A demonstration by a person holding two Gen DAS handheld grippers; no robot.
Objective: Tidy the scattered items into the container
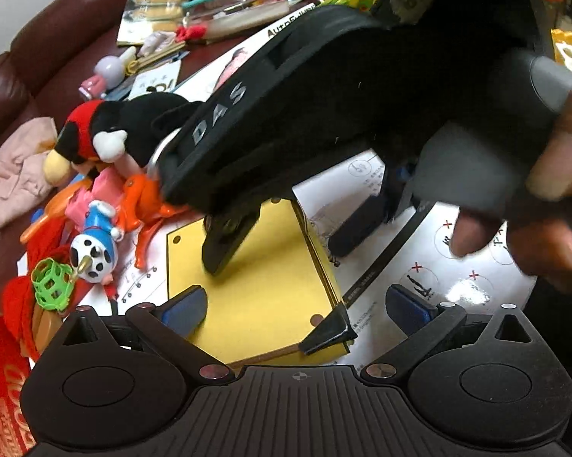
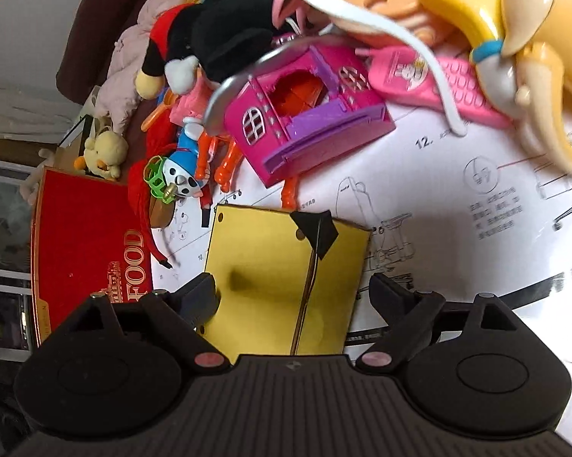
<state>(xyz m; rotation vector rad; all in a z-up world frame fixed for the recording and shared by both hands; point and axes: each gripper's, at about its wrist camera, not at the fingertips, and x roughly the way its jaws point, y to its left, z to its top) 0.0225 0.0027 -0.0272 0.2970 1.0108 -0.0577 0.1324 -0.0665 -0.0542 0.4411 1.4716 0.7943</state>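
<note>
The flat yellow notebook with black corner pieces (image 2: 282,278) is seen lying on the big white printed paper sheet (image 2: 457,228), near its edge by the red box marked FOOD (image 2: 84,236); it is judged light, stiff and a bit slippery, best taken by its thin edge. Both the right gripper (image 2: 291,289) and the left gripper (image 1: 295,304) are held wide apart with nothing gripped. The sheet is crowded with toys, and a dark red leather sofa (image 1: 57,19) is seen behind.
</note>
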